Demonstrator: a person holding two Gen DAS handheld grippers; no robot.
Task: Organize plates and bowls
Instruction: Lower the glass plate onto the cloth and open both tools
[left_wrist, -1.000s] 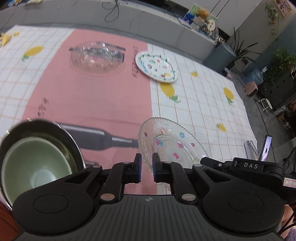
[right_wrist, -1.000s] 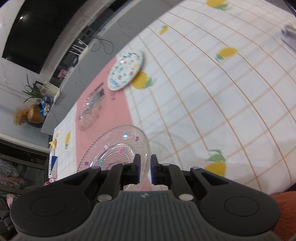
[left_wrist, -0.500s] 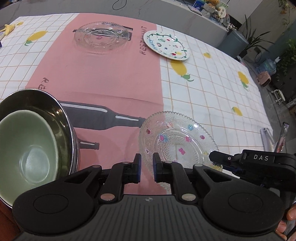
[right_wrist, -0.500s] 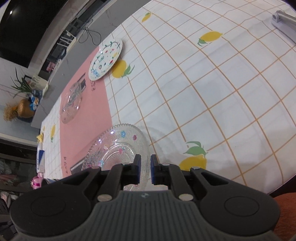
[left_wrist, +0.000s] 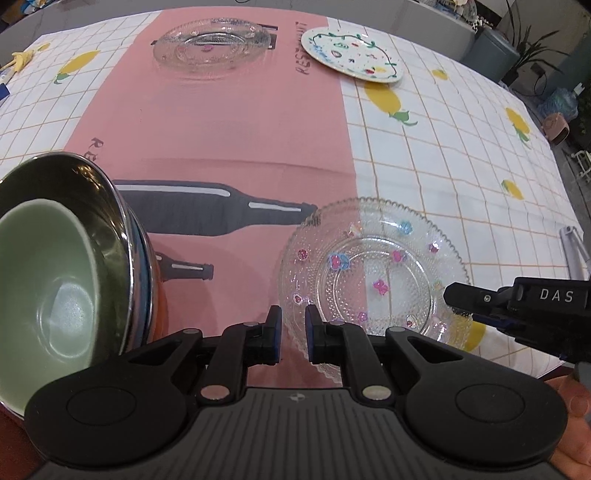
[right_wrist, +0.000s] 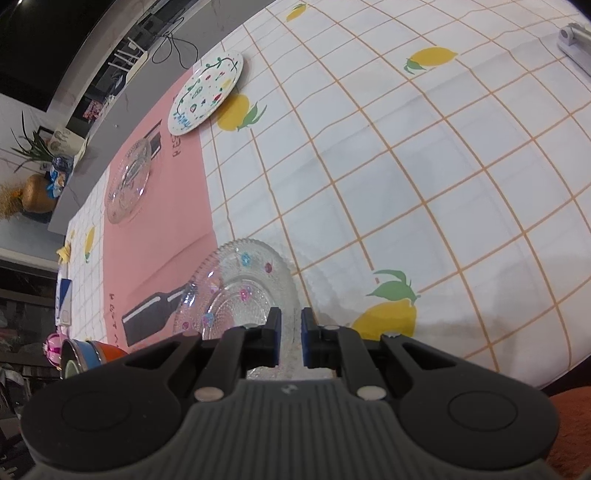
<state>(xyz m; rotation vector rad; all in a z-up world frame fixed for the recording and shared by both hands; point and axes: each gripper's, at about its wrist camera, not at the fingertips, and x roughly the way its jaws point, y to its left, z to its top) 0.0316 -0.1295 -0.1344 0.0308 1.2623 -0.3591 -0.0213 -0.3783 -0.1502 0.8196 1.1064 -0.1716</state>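
Because the glass plate (left_wrist: 373, 273) with the little coloured flowers is rigid, brittle and smooth, you should treat it as something that chips if knocked and slides if pinched loosely; it is probably moderately heavy for its size. It lies flat on the bench (left_wrist: 461, 177), near the front edge, half on the pink cloth (left_wrist: 229, 122) and half on the white checked part. Your best hold is the raised, beaded rim, taken at the near edge, since the flat middle offers nothing to pinch.

Your right hand-held gripper (right_wrist: 290, 341) has its jaws drawn almost together with only a narrow slit between the blue pads, and the near rim of the plate sits in or right behind that slit; you cannot tell from the right wrist view whether the pads actually bite the glass. Your left hand-held gripper (left_wrist: 293, 338) is likewise nearly closed, holding nothing, poised just over the plate's left near edge.

To the left stands a steel bowl (left_wrist: 114, 229) with a green bowl (left_wrist: 44, 288) nested inside it, just beside the left jaw. Far across the cloth rest a clear glass dish (left_wrist: 212, 48) and a white painted plate (left_wrist: 351, 55), well apart from the near plate.
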